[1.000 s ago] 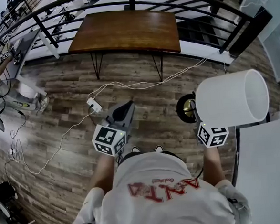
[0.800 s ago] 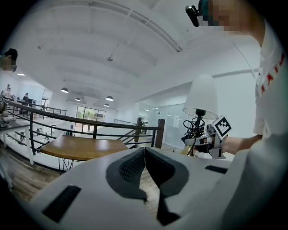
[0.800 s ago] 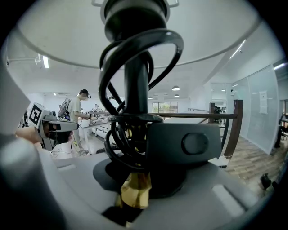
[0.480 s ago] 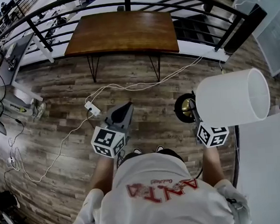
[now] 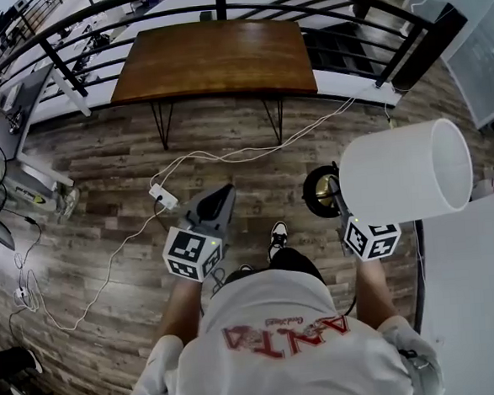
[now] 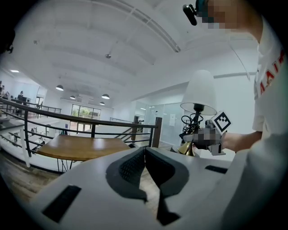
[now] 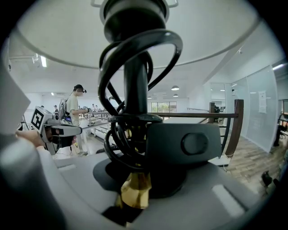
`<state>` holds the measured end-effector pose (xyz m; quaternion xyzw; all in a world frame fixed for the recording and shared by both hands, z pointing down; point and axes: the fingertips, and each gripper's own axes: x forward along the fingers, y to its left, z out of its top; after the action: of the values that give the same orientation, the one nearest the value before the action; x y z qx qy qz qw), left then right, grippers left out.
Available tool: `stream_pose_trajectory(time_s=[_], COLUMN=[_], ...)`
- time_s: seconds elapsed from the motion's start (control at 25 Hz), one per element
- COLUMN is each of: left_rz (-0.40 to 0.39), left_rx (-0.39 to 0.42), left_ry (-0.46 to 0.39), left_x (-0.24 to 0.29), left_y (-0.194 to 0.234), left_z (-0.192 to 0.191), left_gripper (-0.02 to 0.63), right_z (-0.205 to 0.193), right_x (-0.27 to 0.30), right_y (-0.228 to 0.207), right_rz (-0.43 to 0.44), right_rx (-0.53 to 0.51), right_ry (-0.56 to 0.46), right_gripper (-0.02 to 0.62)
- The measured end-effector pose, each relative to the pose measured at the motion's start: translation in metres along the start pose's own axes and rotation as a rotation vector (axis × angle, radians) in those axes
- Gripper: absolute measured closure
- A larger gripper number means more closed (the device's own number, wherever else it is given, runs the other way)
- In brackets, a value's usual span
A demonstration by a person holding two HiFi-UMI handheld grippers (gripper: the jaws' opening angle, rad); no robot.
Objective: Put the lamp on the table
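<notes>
head view first: the lamp [image 5: 405, 171] is up off the wooden floor [image 5: 102, 177] on the person's right, its white shade filling the right of the picture and its round base [image 5: 322, 191] showing just left of the shade. the right gripper [image 5: 346, 215] sits tucked under that shade, with its marker cube just behind.

right gripper view settles the grip: the jaws are clamped on the lamp's dark stem, one on each side. the black cord [image 7: 135, 54] is looped in coils round the stem just above the grip, and a brass part shows lower down in the gap.

over on the other side the left gripper [image 5: 218, 199] is held out ahead, well apart from the lamp. left gripper view shows its jaws pressed together at the tips, nothing between them.

the table [image 5: 216, 55], brown top on thin black legs, stands ahead by the railing [image 5: 70, 74], well apart from both grippers. the lamp is not on it yet. a white cable [image 5: 227, 154] snakes across the floor between the table and the person.
</notes>
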<state>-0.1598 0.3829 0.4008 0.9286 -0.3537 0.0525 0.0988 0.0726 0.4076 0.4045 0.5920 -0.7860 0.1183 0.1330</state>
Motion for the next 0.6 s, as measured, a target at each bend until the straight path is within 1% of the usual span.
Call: stream_pose_trajectory(time_s=[0.12,0.36,0.6], left_rz=[0.006,0.007,0.005], left_rx=[0.025,0.041,0.053], left_ry=[0.005,0.011,0.009], left_x=[0.01,0.04,0.091], left_y=[0.01,0.038,0.057], left_z=[0.004,0.012,0.029], left_gripper=[0.597,0.597,0.597], right_z=[0.004,0.015,0.035], right_x=[0.015,0.057,0.094], right_y=[-0.006,-0.019,-0.054], right_rz=[0.002,0.018,0.014], right_rx=[-0.002,0.005,-0.019], right_ry=[-0.002,-0.018,-0.031], right_gripper=[0.508,0.508,0.508])
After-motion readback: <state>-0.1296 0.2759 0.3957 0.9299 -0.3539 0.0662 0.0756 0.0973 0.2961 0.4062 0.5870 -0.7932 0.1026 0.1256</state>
